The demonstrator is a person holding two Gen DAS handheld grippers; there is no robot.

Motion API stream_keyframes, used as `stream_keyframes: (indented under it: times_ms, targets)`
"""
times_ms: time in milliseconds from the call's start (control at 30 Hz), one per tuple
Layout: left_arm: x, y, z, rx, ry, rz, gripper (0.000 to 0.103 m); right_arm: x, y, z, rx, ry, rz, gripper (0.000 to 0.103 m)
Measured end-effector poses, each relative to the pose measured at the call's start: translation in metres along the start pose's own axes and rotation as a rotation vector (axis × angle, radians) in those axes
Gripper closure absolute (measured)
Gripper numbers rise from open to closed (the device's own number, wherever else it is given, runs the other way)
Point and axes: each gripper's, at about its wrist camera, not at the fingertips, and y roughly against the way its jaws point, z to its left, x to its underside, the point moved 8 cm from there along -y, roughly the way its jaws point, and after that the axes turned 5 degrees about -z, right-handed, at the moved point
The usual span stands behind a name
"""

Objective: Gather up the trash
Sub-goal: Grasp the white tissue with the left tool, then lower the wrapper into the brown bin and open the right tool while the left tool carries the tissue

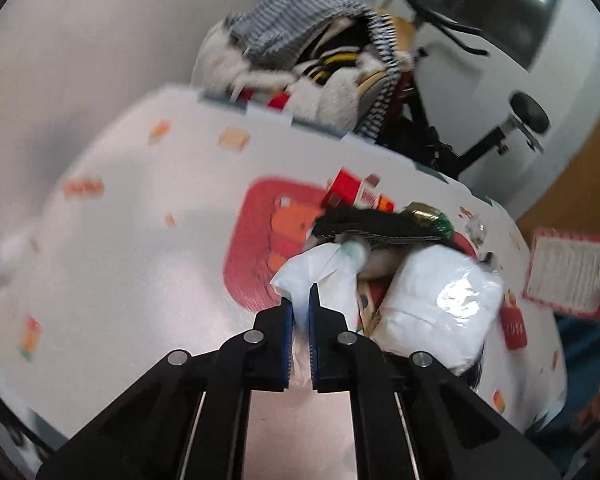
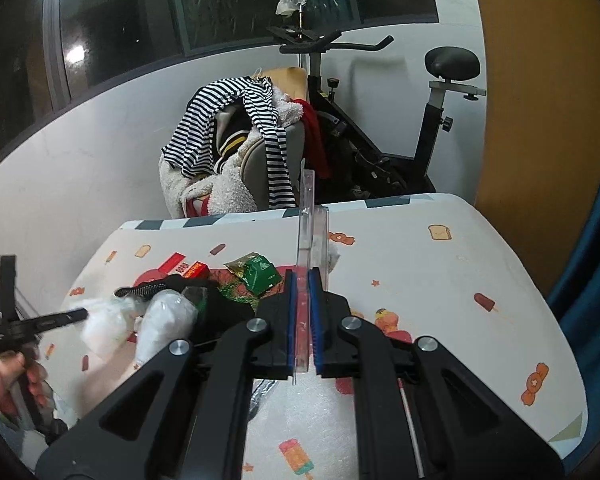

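My left gripper (image 1: 300, 294) is shut on a crumpled white paper wrapper (image 1: 320, 276) above the patterned table (image 1: 140, 240); it also shows in the right wrist view (image 2: 80, 314) at the left. A trash pile lies beside it: a white plastic bag (image 1: 440, 304), a black strap (image 1: 380, 228), a red carton (image 1: 346, 190), a green foil packet (image 2: 260, 274). My right gripper (image 2: 301, 276) is shut on a clear plastic case (image 2: 308, 216), held upright above the table (image 2: 420, 272).
A chair heaped with striped and fleecy clothes (image 2: 236, 144) stands behind the table. An exercise bike (image 2: 380, 120) stands at the back right by the white wall. A blue seat (image 2: 596, 240) is at the right.
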Motion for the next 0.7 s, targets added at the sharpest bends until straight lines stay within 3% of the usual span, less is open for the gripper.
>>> stream_keyframes:
  times_ms: [300, 500, 700]
  targets:
    - [-0.048, 0.091, -0.011, -0.084, -0.257, -0.12, 0.096, -0.002, 0.027, 0.007, -0.037, -0.027, -0.021, 0.093]
    - [-0.053, 0.14, -0.019, -0.057, -0.262, -0.187, 0.096, -0.002, 0.05, 0.019, -0.079, -0.027, -0.025, 0.093]
    - [-0.028, 0.179, -0.033, -0.012, -0.255, -0.229, 0.096, 0.007, 0.079, 0.039, -0.141, -0.012, -0.011, 0.093]
